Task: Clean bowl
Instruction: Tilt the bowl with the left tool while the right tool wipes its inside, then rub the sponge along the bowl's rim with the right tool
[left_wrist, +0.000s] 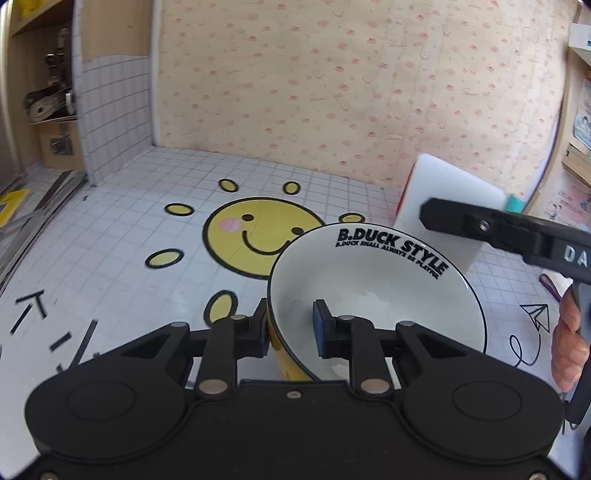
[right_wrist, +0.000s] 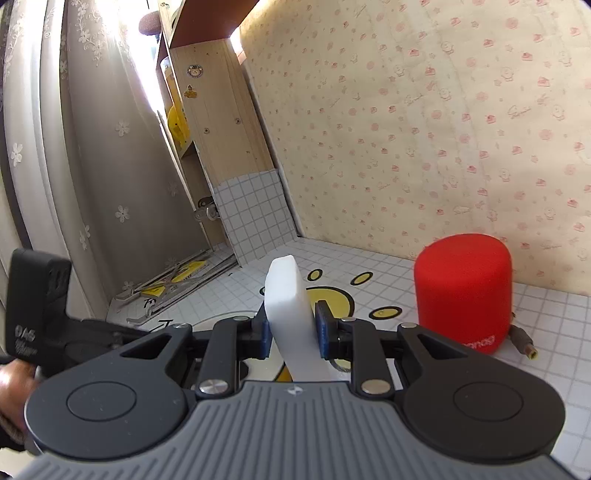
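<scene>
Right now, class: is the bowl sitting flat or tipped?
Tipped. The bowl leans with its opening facing the camera, its rim clamped between the left gripper's fingers, yellow outside showing below.

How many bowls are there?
1. The bowl is tilted above the smiley-face mat, with the left gripper pinching its rim. None other shows; one could be out of view.

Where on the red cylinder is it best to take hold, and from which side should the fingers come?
Grip the red cylinder across its round side wall, about mid-height, coming level from the front. It stands upright on the table with a smooth closed top and no handle, so the straight wall is the only part two fingers can likely span. The cable plug lies at its right base.
</scene>
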